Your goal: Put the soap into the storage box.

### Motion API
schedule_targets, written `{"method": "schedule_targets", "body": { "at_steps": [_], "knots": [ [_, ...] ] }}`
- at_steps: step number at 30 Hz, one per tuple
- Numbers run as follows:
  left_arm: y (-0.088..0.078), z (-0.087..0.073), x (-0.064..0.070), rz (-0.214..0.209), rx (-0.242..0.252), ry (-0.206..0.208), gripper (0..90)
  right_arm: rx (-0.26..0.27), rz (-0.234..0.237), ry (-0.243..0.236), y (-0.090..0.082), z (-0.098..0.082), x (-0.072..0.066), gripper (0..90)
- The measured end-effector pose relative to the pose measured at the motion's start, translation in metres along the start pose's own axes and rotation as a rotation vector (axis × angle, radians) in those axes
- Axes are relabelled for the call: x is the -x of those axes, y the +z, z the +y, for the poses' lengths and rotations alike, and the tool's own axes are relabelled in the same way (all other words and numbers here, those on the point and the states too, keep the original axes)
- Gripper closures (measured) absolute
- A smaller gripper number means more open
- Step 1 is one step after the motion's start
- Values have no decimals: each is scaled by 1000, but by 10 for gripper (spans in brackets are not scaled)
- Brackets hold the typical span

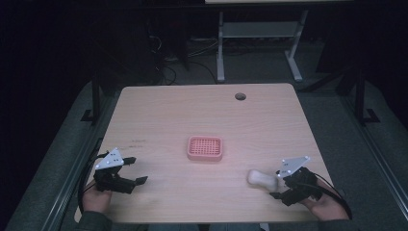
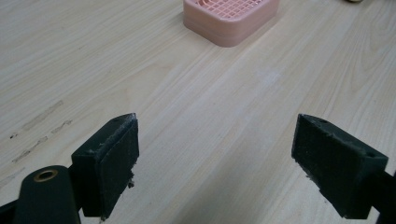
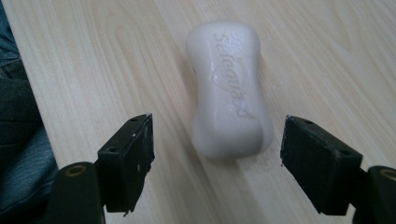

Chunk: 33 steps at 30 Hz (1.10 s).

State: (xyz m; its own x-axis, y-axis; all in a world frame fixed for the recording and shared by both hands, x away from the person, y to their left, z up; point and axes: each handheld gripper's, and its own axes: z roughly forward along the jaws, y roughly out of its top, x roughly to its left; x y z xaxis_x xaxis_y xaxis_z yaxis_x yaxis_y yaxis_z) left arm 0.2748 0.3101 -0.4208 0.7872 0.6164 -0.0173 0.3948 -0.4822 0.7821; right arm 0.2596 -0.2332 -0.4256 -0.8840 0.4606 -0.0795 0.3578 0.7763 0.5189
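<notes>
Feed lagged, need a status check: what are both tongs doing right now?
Left tongs: open, holding nothing, above bare table.
Right tongs: open, jaws on either side of the soap bar, not gripping it.

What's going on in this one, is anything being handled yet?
Nothing is held yet. A person sits at a wooden table with a gripper in each hand. The right gripper is open and lined up on a white bar of soap lying flat on the table, its jaws on either side of the near end without touching it. The left gripper is open too, over bare wood. A pink slotted soap dish sits empty mid-table.
</notes>
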Motion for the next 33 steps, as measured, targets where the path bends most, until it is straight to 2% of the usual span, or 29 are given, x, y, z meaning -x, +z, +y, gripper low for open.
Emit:
{"method": "schedule_targets", "body": {
  "at_steps": [10,33],
  "knots": [
    [0,0,0,-1,-1,5,148,-42,13,-24,9,17,5,258],
    [0,0,0,-3,2,2,148,-133,39,-62,34,37,13,324]
  ]
}}
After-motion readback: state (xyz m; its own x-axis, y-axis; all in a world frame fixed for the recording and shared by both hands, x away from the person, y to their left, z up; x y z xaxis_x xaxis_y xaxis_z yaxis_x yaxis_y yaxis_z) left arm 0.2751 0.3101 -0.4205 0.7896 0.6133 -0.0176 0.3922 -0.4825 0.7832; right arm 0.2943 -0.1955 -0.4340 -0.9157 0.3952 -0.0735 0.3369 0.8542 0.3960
